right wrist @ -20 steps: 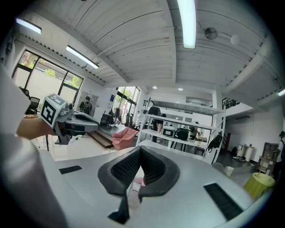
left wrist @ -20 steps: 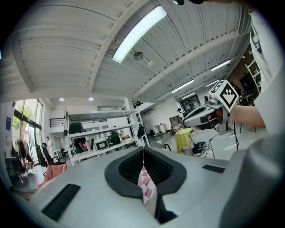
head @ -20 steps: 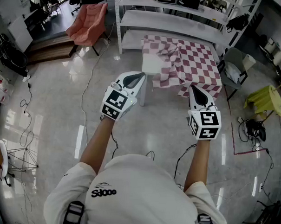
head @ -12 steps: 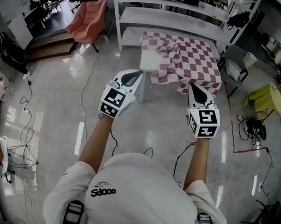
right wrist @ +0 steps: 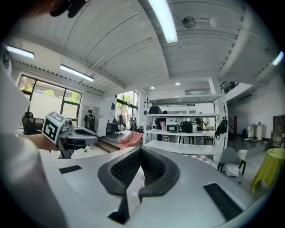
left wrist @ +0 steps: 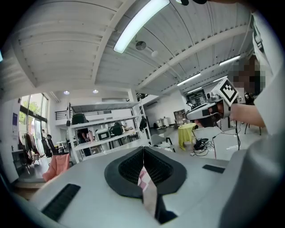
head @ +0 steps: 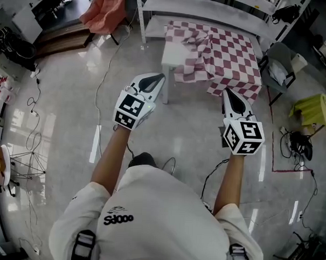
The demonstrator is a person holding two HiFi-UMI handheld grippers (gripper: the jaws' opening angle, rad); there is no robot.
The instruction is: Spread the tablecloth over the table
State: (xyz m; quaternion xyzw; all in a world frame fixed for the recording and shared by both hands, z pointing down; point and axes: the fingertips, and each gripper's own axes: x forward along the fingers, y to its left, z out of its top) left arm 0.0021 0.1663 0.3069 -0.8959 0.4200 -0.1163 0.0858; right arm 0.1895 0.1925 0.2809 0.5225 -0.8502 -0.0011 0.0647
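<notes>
A red-and-white checked tablecloth (head: 225,54) lies bunched over a small white table (head: 171,56), covering its right part and hanging off the near right edge; the table's left part is bare. In the head view my left gripper (head: 161,77) is shut and empty, just short of the table's near left corner. My right gripper (head: 227,92) is shut and empty near the hanging cloth edge. The left gripper view shows closed jaws (left wrist: 143,149) with the right gripper (left wrist: 209,109) off to the side. The right gripper view shows closed jaws (right wrist: 140,149) and the left gripper (right wrist: 71,133).
A white shelf rack (head: 211,7) stands right behind the table. A pink chair (head: 106,11) is at the back left and a grey chair (head: 281,67) sits right of the table. A yellow-covered stool (head: 315,109) and cables (head: 108,81) are on the glossy floor.
Both grippers stay shut and side by side in front of the table. The head view has shifted a little, and a dark shoe now shows on the floor below the person's chest.
</notes>
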